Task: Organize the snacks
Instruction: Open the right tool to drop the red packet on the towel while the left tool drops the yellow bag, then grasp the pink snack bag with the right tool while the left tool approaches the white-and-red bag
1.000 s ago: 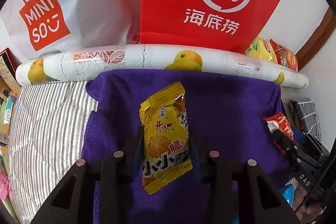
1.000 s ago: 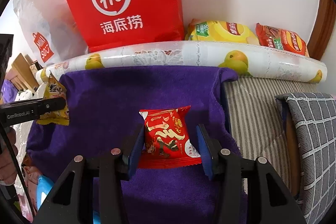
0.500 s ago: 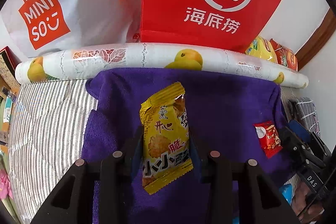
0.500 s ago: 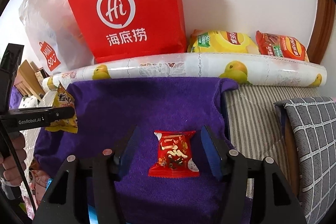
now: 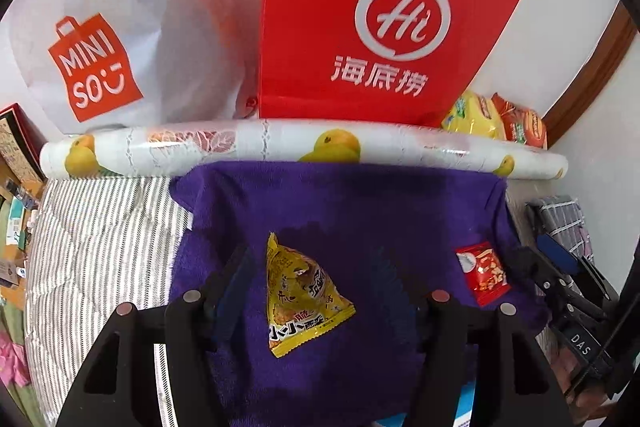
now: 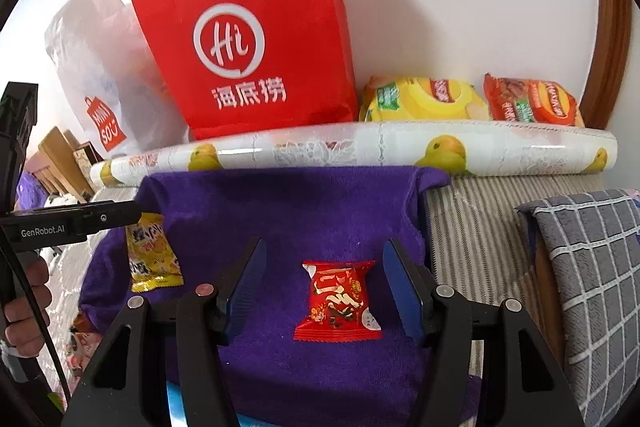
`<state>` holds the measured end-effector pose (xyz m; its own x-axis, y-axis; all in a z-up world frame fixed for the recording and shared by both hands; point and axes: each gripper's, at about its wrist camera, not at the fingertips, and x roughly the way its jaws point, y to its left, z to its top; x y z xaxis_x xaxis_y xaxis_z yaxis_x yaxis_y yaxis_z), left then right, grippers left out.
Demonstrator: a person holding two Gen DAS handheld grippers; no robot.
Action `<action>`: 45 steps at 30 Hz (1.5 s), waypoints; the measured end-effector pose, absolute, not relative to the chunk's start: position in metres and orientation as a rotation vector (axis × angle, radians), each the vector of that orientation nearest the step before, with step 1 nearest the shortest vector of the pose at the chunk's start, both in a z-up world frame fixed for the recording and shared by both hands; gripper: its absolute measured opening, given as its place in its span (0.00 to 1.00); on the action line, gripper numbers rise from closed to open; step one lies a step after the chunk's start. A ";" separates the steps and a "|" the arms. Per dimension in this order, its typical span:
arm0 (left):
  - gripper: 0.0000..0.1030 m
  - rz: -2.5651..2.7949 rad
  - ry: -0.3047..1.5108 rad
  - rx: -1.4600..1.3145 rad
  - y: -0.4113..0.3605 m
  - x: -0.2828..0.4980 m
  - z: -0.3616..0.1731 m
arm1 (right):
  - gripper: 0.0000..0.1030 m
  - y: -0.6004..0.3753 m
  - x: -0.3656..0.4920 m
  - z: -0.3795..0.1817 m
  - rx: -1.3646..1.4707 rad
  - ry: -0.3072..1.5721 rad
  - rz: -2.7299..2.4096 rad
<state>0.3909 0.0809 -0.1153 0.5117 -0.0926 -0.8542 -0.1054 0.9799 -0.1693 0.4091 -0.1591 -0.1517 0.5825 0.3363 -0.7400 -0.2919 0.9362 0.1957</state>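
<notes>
Two crinkly foil packets lie on the plush purple towel (image 5: 360,211): a yellow packet (image 5: 302,297) between the opening left hand-held gripper (image 5: 316,283), a red packet (image 6: 338,301) at 3 o'clock, loose inside the wide right hand-held gripper (image 6: 324,289).

Yellow snack packet (image 5: 304,297), red snack packet (image 6: 340,301), purple towel (image 6: 320,203).
</notes>
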 end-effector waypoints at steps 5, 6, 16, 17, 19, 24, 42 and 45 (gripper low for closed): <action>0.60 -0.009 1.012 -0.230 0.081 0.382 -0.100 | 0.59 -0.169 0.387 -0.127 0.070 0.852 0.332; 0.60 -0.014 1.010 -0.230 0.080 0.381 -0.098 | 0.59 -0.170 0.378 -0.120 0.067 0.844 0.330; 0.60 -0.078 0.887 -0.205 0.072 0.342 -0.036 | 0.59 -0.175 0.305 -0.085 0.043 0.823 0.306; 0.60 -0.084 0.874 -0.214 0.073 0.334 -0.031 | 0.59 -0.175 0.299 -0.083 0.041 0.828 0.299; 0.60 -0.091 0.876 -0.229 0.074 0.322 -0.030 | 0.59 -0.176 0.288 -0.082 0.050 0.842 0.295; 0.60 -0.095 0.915 -0.215 0.075 0.295 -0.037 | 0.59 -0.174 0.259 -0.082 0.075 0.860 0.297; 0.60 -0.036 0.973 -0.182 0.085 0.220 -0.064 | 0.59 -0.151 0.180 -0.112 0.095 0.967 0.394; 0.60 -0.037 0.979 -0.186 0.086 0.213 -0.066 | 0.59 -0.143 0.171 -0.117 0.101 0.983 0.444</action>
<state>0.2132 0.0864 -0.0663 0.5584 -0.1149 -0.8216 -0.0528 0.9834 -0.1734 0.1709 -0.1431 -0.1172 0.4728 0.4070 -0.7816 -0.3172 0.9061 0.2799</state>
